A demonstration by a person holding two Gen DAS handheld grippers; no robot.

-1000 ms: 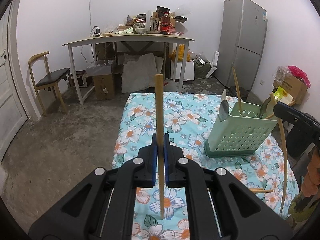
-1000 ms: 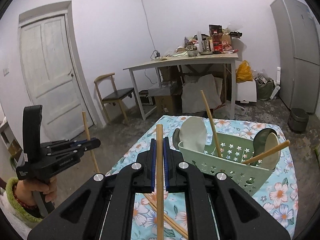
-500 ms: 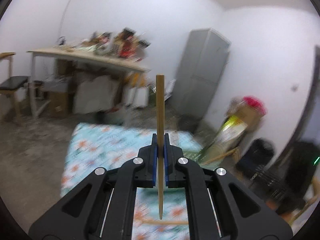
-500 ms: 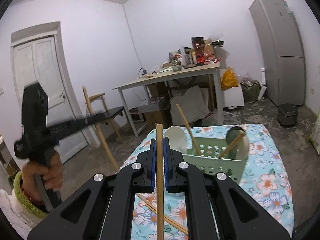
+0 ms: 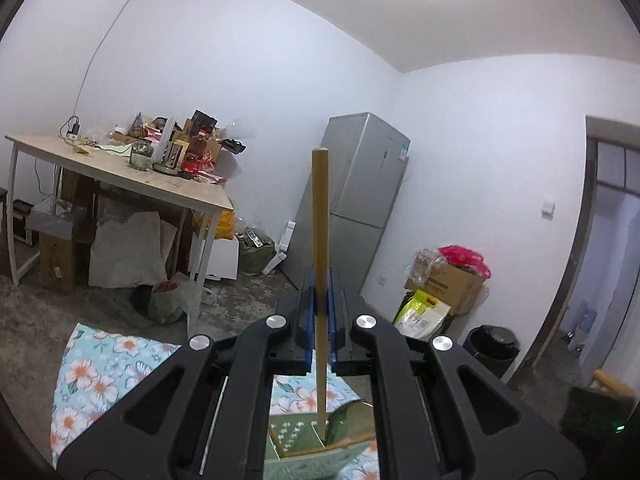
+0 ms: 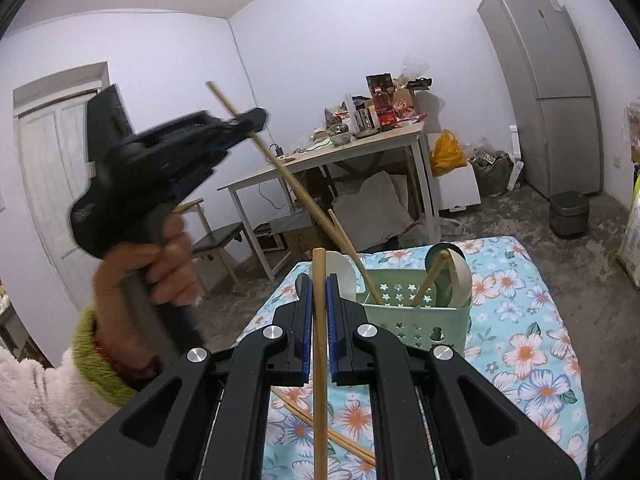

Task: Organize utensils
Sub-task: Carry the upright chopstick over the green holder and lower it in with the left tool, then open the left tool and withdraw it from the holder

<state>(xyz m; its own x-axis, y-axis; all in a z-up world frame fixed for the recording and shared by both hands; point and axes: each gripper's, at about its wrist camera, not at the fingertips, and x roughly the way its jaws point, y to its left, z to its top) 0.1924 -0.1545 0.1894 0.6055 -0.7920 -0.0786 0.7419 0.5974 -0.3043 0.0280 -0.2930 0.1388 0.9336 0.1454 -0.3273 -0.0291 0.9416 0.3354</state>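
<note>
My left gripper [image 5: 320, 292] is shut on a wooden chopstick [image 5: 320, 220] that stands upright, its lower tip just above the green basket [image 5: 304, 464]. In the right wrist view, the left gripper [image 6: 248, 120] hangs at the upper left in a person's hand, and its chopstick [image 6: 288, 176] slants down toward the green basket [image 6: 416, 320]. My right gripper [image 6: 319, 292] is shut on a second chopstick [image 6: 319, 400], short of the basket. The basket holds a white spoon [image 6: 340, 272], another spoon [image 6: 456, 276] and two chopsticks.
Two loose chopsticks [image 6: 344, 440] lie on the floral tablecloth [image 6: 532, 360] under my right gripper. Behind stand a cluttered table [image 6: 340, 152], a chair [image 6: 216, 240], a grey fridge [image 6: 548, 80], a black bin [image 6: 568, 216] and a white door [image 6: 44, 168].
The left gripper rose and swung right with its chopstick, which now hangs over the basket. The right gripper shifted slightly, still gripping its chopstick.
</note>
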